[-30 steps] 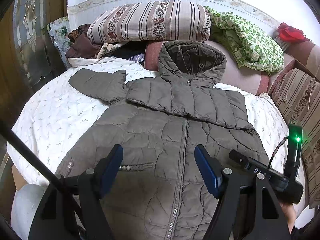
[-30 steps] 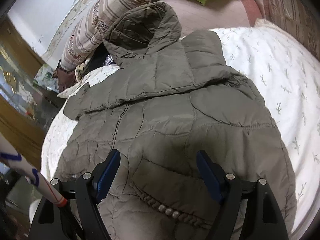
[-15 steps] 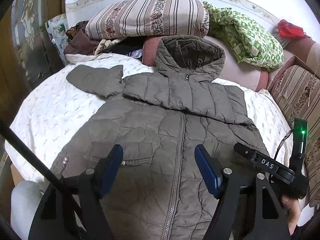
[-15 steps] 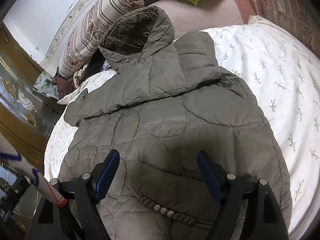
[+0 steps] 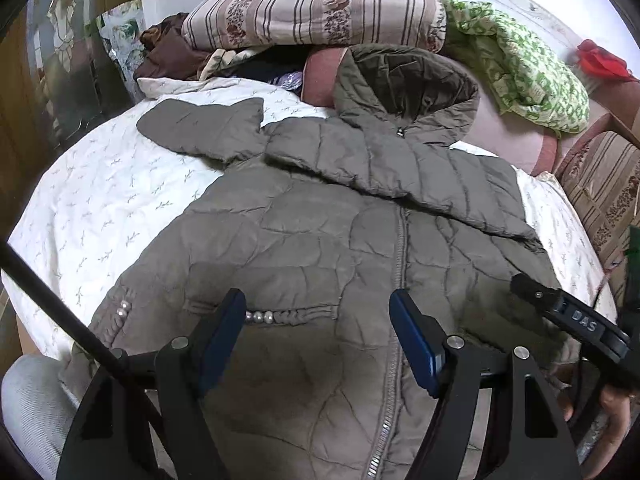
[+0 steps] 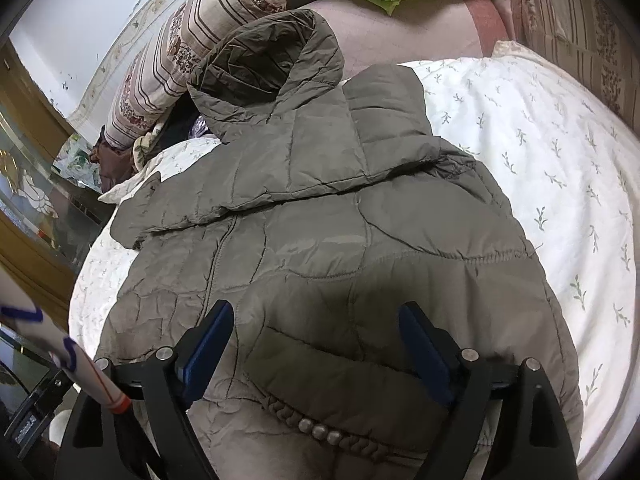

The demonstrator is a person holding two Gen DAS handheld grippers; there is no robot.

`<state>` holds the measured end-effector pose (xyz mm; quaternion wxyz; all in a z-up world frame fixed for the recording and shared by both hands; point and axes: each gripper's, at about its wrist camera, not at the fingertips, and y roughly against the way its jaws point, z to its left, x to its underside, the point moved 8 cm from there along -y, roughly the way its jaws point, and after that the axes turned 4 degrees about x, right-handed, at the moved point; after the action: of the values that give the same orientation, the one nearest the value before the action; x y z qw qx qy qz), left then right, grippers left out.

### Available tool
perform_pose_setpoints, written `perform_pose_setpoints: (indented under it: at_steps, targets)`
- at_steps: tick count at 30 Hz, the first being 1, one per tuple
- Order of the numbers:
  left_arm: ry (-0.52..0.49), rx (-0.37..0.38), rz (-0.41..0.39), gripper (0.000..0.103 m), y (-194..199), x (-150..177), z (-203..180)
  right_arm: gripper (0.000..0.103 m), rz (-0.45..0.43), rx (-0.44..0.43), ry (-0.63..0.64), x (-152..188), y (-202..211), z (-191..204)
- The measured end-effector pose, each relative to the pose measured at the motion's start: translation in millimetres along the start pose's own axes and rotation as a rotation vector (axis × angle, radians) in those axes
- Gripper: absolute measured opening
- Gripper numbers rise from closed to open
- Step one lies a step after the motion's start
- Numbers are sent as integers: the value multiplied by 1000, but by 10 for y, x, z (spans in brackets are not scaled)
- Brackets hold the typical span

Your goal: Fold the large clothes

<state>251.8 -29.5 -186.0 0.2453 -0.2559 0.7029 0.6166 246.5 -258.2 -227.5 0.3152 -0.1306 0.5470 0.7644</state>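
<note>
A large olive-grey quilted hooded jacket point(image 5: 320, 240) lies front up and zipped on a white floral bedspread point(image 5: 100, 208); it also shows in the right wrist view point(image 6: 328, 240). Both sleeves are folded across the chest, one cuff sticking out at the left point(image 5: 200, 128). The hood point(image 5: 408, 80) rests against the pillows. My left gripper point(image 5: 318, 320) is open and empty, hovering over the left pearl-trimmed pocket point(image 5: 280, 315). My right gripper point(image 6: 316, 332) is open and empty above the right pocket point(image 6: 332, 436), and its body shows at the right of the left wrist view point(image 5: 576, 320).
A striped bolster point(image 5: 316, 8), a green patterned blanket point(image 5: 520, 64) and a pink pillow point(image 6: 400, 32) are piled at the head of the bed. A striped cushion point(image 5: 604, 192) lies at the right. A wooden glass-panelled cabinet point(image 6: 28, 184) stands left of the bed.
Both grippers have moved slightly forward and lower toward the jacket's lower front, staying open. The jacket has not moved.
</note>
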Motion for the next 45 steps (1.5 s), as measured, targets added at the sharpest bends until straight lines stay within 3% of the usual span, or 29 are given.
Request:
perform_pose_setpoints:
  at_steps: [10, 15, 19, 23, 29, 37, 45]
  targets:
    - [-49, -56, 8, 77, -274, -21, 73, 94, -15, 20, 37, -10, -31, 92]
    - [-127, -50, -59, 77, -254, -389, -94, 94, -82, 61, 57, -101, 75, 90]
    - [-183, -28, -108, 83, -236, -710, -288, 94, -156, 75, 30, -268, 198, 74]
    - [-208, -14, -144, 85, -358, -838, -358, 95, -188, 77, 22, -455, 197, 151]
    - [-171, -26, -11, 85, -703, -678, -223, 95, -157, 97, 83, -470, 73, 334]
    - [-149, -63, 28, 86, -767, -600, -99, 95, -45, 71, 93, -292, -161, 359]
    - [-168, -64, 25, 86, -731, -567, -125, 95, -55, 77, 82, -284, -94, 343]
